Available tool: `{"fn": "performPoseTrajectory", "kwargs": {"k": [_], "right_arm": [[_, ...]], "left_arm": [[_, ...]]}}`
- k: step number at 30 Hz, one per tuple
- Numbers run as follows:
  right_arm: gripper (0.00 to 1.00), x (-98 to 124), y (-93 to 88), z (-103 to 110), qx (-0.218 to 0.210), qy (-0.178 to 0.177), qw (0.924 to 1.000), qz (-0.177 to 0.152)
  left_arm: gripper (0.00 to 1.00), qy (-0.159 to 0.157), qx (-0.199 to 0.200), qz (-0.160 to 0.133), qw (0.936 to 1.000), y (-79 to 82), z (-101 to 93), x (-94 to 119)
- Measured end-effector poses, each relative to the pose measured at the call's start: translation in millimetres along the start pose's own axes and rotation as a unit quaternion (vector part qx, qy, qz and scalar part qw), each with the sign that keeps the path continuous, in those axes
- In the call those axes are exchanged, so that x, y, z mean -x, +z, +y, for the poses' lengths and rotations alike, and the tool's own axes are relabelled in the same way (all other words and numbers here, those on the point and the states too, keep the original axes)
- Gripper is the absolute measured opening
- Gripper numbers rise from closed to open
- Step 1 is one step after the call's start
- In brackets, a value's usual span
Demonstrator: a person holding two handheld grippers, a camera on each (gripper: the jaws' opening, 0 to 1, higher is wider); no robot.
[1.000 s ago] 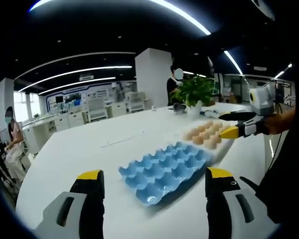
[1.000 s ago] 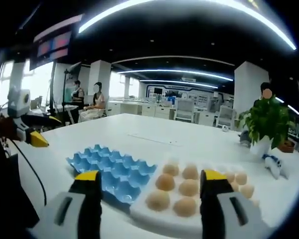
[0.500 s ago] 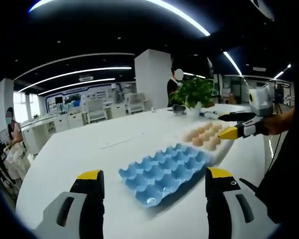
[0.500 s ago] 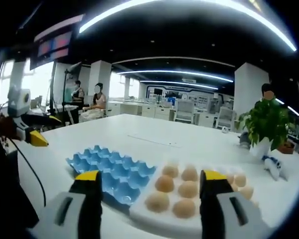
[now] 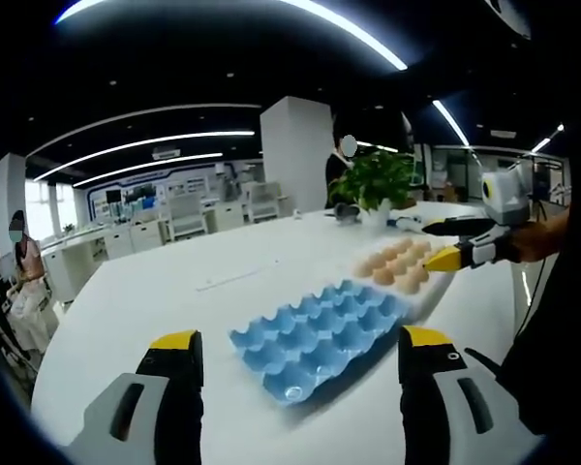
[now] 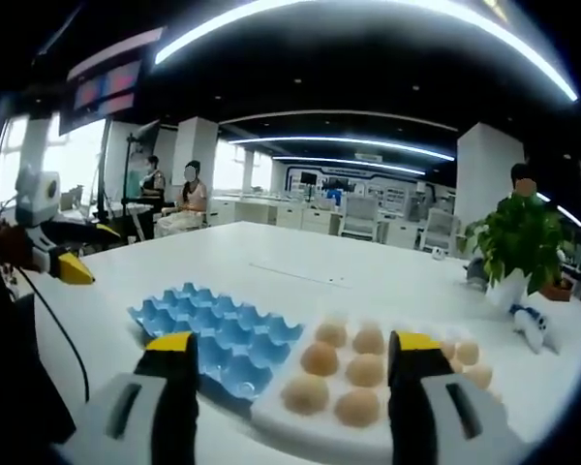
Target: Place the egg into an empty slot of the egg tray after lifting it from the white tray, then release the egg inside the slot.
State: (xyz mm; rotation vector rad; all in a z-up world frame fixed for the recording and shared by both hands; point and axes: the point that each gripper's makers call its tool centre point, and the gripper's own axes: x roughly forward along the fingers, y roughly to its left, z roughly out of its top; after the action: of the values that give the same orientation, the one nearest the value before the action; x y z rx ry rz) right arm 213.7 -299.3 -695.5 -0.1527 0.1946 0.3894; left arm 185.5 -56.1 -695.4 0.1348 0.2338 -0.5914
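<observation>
change: almost nothing between frames; the right gripper view has crept slightly toward the eggs, so the pick is not yet begun.
right gripper (image 6: 281, 387): jaws wide apart, empty, poised over the white tray (image 6: 271, 418).
left gripper (image 5: 295, 387): jaws wide apart, empty, facing the egg tray (image 5: 315, 334).
egg (image 6: 308, 394): in the white tray, just beside the blue egg tray on the surface (image 6: 300, 266).
count: about ten eggs, far ones blurred; one egg tray, slots all empty.
</observation>
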Motion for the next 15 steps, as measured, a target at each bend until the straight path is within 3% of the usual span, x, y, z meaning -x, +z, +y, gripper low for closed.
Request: {"fn": "performPoseTrajectory", "kwargs": {"k": [15], "right_arm": [[0.82, 2.0, -4.1, 0.4, -0.001, -0.004, 1.0000, 0.006]], "left_arm": [[0.84, 0.001, 0.000, 0.007, 1.0000, -3.4, 0.0, 0.6]]}}
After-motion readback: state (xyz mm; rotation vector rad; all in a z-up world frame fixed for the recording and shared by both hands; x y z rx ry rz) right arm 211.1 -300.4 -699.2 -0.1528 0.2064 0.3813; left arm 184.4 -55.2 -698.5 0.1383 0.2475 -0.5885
